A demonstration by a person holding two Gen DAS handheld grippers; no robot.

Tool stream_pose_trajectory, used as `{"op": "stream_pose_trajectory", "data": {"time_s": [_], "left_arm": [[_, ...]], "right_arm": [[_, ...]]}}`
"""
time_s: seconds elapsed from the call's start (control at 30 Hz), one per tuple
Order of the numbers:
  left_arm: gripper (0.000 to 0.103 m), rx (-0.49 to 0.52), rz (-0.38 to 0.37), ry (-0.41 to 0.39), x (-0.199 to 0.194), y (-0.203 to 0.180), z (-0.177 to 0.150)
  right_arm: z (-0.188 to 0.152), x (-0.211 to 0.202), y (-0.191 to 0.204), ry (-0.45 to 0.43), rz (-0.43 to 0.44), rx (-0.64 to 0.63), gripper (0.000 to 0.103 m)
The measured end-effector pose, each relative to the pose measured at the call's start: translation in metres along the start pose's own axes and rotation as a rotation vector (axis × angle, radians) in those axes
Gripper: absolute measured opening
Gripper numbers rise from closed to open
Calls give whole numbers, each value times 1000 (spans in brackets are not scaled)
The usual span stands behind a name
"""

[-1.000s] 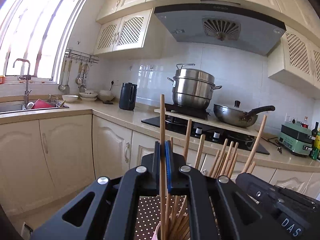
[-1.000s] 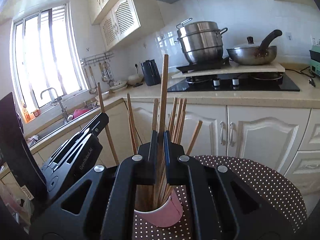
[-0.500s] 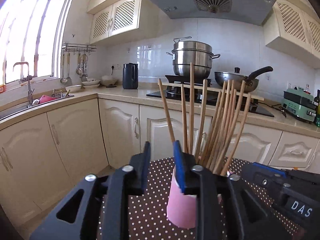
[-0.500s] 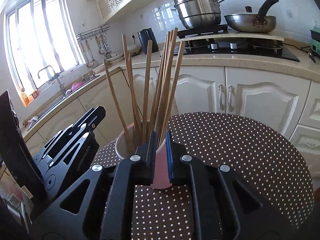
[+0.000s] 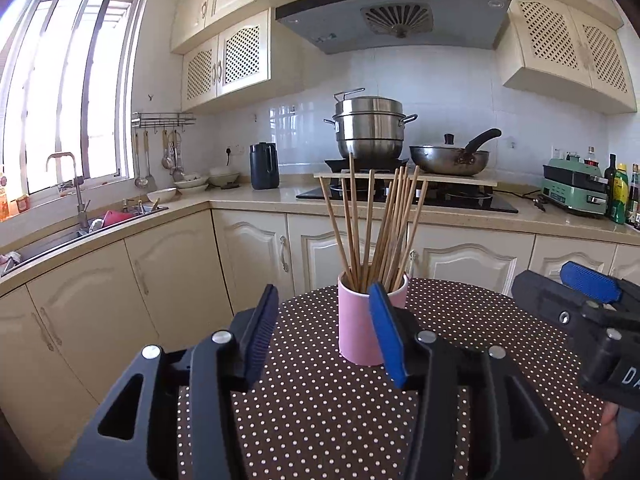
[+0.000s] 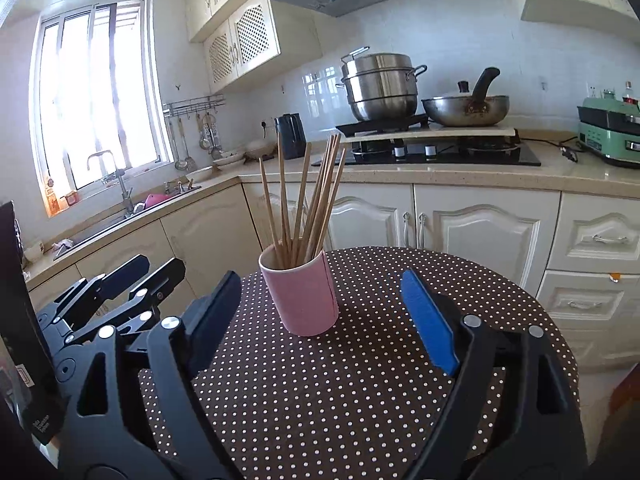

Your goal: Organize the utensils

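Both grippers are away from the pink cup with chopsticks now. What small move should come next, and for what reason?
Probably none toward the cup: let both grippers finish opening and rest. All chopsticks stand inside the pink cup, upright on the dotted table; no loose utensil shows. The left gripper and right gripper hold nothing, their jaws opening.

A second ago each hand-held gripper was clamped on a single chopstick above the pink cup [image 6: 304,294]; now both have let go and drawn back from it, so the whole cup shows standing on the dotted table [image 6: 360,380]. The left hand-held gripper [image 5: 326,330] is opening with nothing between its jaws, and the right hand-held gripper [image 6: 332,312] is opening wider still, also empty. The two released chopsticks now stand with the rest of the chopsticks [image 5: 376,224] in the cup.
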State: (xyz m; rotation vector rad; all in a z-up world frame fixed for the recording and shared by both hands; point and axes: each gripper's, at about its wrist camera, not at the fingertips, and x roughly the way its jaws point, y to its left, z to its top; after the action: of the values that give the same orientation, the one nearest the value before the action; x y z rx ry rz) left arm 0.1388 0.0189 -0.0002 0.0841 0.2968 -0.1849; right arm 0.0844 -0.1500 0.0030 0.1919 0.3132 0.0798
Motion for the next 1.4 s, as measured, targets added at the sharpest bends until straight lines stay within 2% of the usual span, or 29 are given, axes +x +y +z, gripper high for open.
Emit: {"op": "stream_pose_trajectory", "data": {"time_s": [0.17,0.3,0.5,0.6,0.77,0.97,1.4], "left_arm": [[47,-29,28,4,-39,4,-3],[47,-34,23,-9,-64,4,-4],[52,-41,-14,-13,-96,4,-8],[54,-38,-9,-33,-108,4,-9],[59,-47,-11,-51,-116,5,-8],[60,-48,-7,-42,-115,6,-8],[60,-46,-13,-42,-116,4,-8]], "right_arm": [[-2,-42,15,-62,7,-45,90],[-7,-75,18,-108,18,-6,93],[-17,-99,23,-121,-7,-8,94],[-21,-102,24,-114,-11,1,94],[-24,-107,26,-112,-24,-3,94],[-25,-112,21,-120,-48,30,94],[-29,-114,26,-130,-60,12,94]]}}
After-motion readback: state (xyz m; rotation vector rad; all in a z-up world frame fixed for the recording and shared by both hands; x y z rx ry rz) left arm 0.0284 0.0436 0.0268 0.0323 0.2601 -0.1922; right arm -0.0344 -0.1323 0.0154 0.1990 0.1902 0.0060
